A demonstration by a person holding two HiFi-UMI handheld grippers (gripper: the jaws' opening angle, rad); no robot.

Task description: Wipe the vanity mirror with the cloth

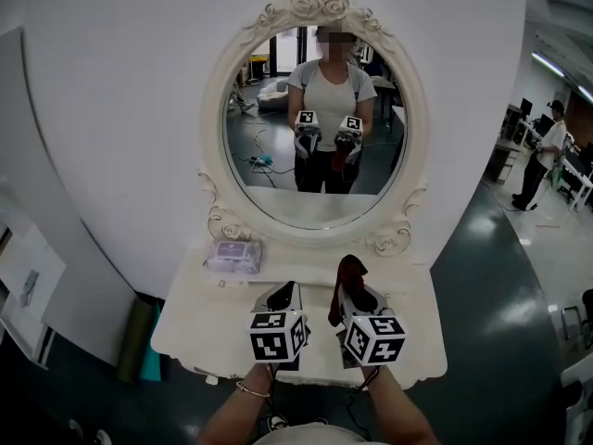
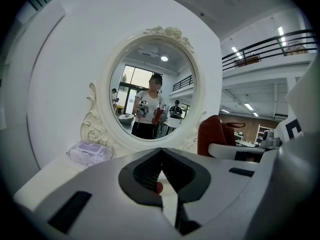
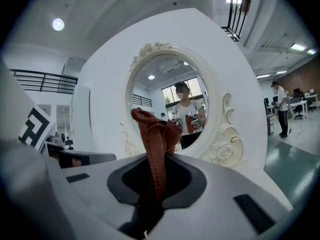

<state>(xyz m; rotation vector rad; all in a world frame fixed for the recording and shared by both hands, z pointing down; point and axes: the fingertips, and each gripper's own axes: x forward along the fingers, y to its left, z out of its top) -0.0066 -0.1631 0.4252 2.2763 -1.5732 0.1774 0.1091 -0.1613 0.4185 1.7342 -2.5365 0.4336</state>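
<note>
Right gripper (image 1: 359, 299) is pinching the red cloth (image 1: 348, 278), bunch sticking up at 12 o'clock; left gripper (image 1: 283, 299) is pressing together on nothing; both are hovering over the vanity top (image 1: 417, 336), at 6 o'clock below the mirror (image 1: 278, 179); cloth is not touching glass; wiping apparently not begun, all of it left

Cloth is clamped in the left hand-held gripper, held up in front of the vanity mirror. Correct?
Wrong side. The cloth is clamped in the right hand-held gripper, as the right gripper view shows: it stands up from between the jaws. The left hand-held gripper is shut on nothing. The rest holds: the cloth is held up in front of the vanity mirror.
</note>
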